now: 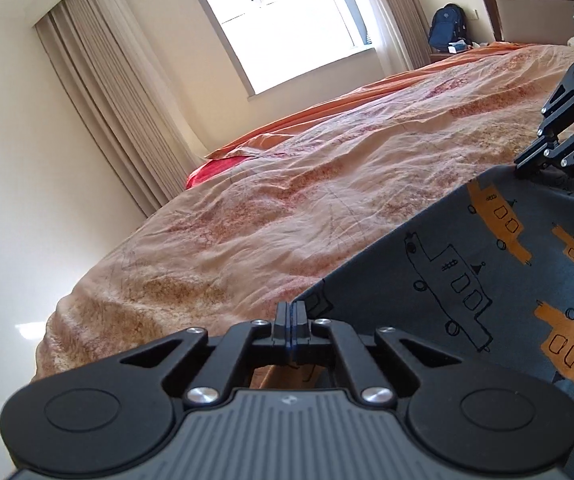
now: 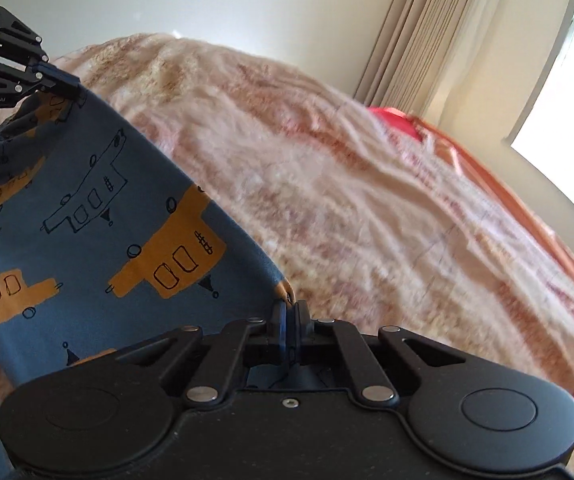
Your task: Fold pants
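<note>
Both grippers clamped on pants point(image 1: 487, 280): left gripper point(image 1: 290, 316) pinched one corner, right gripper point(image 2: 289, 312) the other, cloth stretched btwn them above bedspread point(image 1: 267, 200).

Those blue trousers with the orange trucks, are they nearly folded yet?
Not yet. Done: both corners are gripped. The left gripper and right gripper have jaws shut on the blue printed cotton pants, stretched between them above the peach quilted bedspread. No finished fold shows; laying down remains.
</note>
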Tool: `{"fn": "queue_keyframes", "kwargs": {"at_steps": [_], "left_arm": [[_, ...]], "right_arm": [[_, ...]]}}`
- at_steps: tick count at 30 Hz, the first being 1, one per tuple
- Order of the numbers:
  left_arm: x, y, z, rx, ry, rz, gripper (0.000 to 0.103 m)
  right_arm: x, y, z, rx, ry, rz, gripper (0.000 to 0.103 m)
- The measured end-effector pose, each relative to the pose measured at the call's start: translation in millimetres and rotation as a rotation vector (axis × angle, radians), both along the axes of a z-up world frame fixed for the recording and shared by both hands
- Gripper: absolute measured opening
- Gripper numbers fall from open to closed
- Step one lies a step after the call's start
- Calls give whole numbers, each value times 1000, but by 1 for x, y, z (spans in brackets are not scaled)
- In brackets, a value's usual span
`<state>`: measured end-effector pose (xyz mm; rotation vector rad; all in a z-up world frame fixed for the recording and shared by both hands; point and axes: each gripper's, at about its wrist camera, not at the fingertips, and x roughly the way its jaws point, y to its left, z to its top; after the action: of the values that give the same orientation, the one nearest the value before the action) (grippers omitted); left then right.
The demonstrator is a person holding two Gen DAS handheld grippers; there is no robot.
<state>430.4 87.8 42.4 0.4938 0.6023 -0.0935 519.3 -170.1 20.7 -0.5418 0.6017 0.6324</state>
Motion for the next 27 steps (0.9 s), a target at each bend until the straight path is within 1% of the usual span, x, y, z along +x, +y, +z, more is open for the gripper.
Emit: {"fn": "queue_keyframes", "kwargs": {"at_steps": [2,4,6,7,9,13,18,22,25,27], "left_arm": [[9,8,-3,-9,3,38,0],[17,18,-11,-15,10,75,0],[21,25,-17,-33,24,99,0],[20,32,-18,-56,31,107,0],[15,37,-17,-82,28,106,0],[-10,35,-3,-92,-24,62,0],[-54,26,21,-110,-98,40,0],[-98,22,35,-116,-156,8,0],[-135,20,43,-122,-197,-21,0],[-163,19,45,-138,-200,-31,0]], "right_arm": [[2,9,5,11,-77,-16,3],[3,21,3,1,-130,-16,3],[4,29,-2,-3,-148,-23,3],[3,32,-4,-3,-157,-25,3],[-3,32,-4,-2,-178,-24,3],[-25,25,8,21,-229,-18,3],[-75,7,37,61,-291,-5,3],[-135,-10,55,87,-335,12,3],[-182,-23,61,117,-341,14,3],[-209,-31,61,144,-334,16,3]]}}
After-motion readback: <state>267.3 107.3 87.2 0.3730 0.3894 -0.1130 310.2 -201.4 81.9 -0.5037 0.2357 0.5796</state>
